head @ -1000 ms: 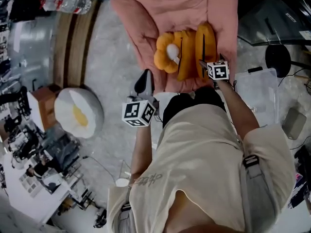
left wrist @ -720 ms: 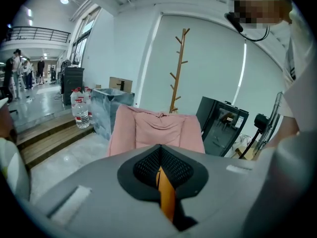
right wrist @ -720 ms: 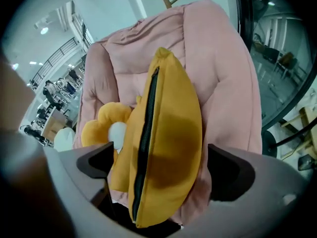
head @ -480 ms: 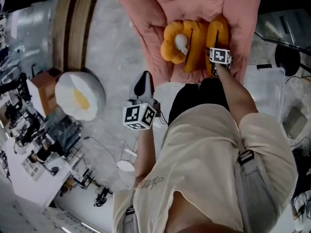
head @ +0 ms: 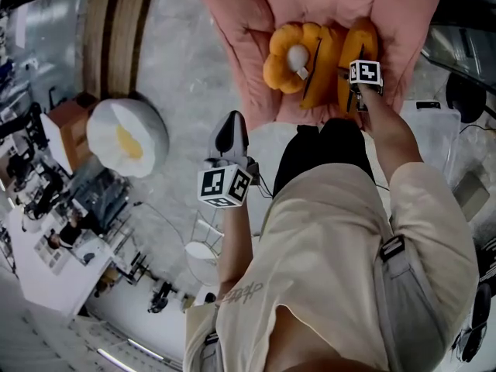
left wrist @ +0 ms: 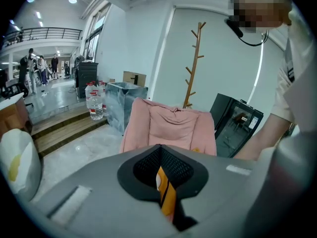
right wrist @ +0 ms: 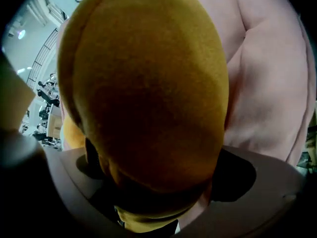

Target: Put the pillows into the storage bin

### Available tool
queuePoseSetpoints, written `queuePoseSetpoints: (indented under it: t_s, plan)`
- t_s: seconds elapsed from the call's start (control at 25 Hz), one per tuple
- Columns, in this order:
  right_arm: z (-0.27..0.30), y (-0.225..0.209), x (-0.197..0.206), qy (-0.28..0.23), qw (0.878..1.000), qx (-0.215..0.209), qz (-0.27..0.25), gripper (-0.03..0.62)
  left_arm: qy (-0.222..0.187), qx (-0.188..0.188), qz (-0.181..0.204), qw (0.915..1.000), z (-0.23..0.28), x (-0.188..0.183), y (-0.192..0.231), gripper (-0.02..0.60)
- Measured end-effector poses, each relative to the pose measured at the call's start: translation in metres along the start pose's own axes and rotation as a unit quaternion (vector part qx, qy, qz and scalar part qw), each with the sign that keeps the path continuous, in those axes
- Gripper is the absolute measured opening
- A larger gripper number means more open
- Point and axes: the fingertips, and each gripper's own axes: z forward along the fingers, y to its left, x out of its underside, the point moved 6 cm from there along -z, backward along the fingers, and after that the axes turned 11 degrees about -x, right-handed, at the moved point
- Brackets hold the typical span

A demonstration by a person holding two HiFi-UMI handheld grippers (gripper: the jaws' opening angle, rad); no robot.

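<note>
An orange flower-shaped pillow (head: 291,60) with a white centre lies on a pink soft chair (head: 256,22). Two more orange pillows stand on edge to its right. My right gripper (head: 350,87) points down over the rightmost orange pillow (head: 363,45). Its jaws have just been opening and now stand wide on either side of that pillow (right wrist: 148,88), which fills the right gripper view. My left gripper (head: 230,124) hovers over the floor in front of the chair, with its jaws together and holding nothing. A sliver of orange shows through its slit (left wrist: 166,192). A clear storage bin (head: 430,142) sits right of the person.
A white egg-like pillow (head: 128,139) lies on the floor at the left beside a brown box (head: 66,122). Wooden steps (head: 108,37) run behind it. Water bottles (left wrist: 94,105), a coat stand (left wrist: 193,63) and a dark cabinet (left wrist: 233,125) stand around the chair.
My right gripper has dropped onto the rightmost orange pillow, which now sits between its jaws. The left gripper has barely shifted.
</note>
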Motion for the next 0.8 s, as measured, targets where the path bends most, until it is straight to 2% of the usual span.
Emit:
queuePoseSetpoints:
  t_s: [0.08, 0.16, 0.24, 0.4, 0.52, 0.64, 0.8]
  plan:
    - [-0.004, -0.004, 0.001, 0.009, 1.000, -0.017, -0.007, 0.566, -0.002, 0.003, -0.001, 1.0000, 0.002, 0.001, 0.001, 0.016]
    - [-0.007, -0.007, 0.003, 0.010, 0.999, -0.031, -0.016, 0.479, -0.004, 0.011, 0.000, 0.9999, 0.005, 0.002, 0.001, 0.015]
    - [-0.014, -0.004, 0.006, 0.009, 0.999, -0.049, -0.019, 0.424, -0.006, 0.027, 0.003, 0.9996, 0.011, 0.000, 0.001, 0.015]
    - [-0.040, 0.013, 0.014, -0.002, 0.996, -0.087, -0.009, 0.411, -0.020, 0.080, 0.018, 0.9964, 0.027, -0.012, -0.006, 0.015]
    - [-0.062, 0.021, 0.028, -0.032, 0.995, -0.097, -0.014, 0.411, -0.038, 0.126, 0.033, 0.9907, 0.035, -0.024, -0.018, 0.015]
    - [-0.089, 0.019, 0.045, -0.077, 0.993, -0.093, -0.010, 0.413, -0.050, 0.169, 0.052, 0.9829, 0.041, -0.032, -0.031, 0.016]
    - [-0.132, 0.009, 0.073, -0.150, 0.985, -0.084, 0.022, 0.416, -0.067, 0.228, 0.080, 0.9681, 0.044, -0.037, -0.045, 0.016]
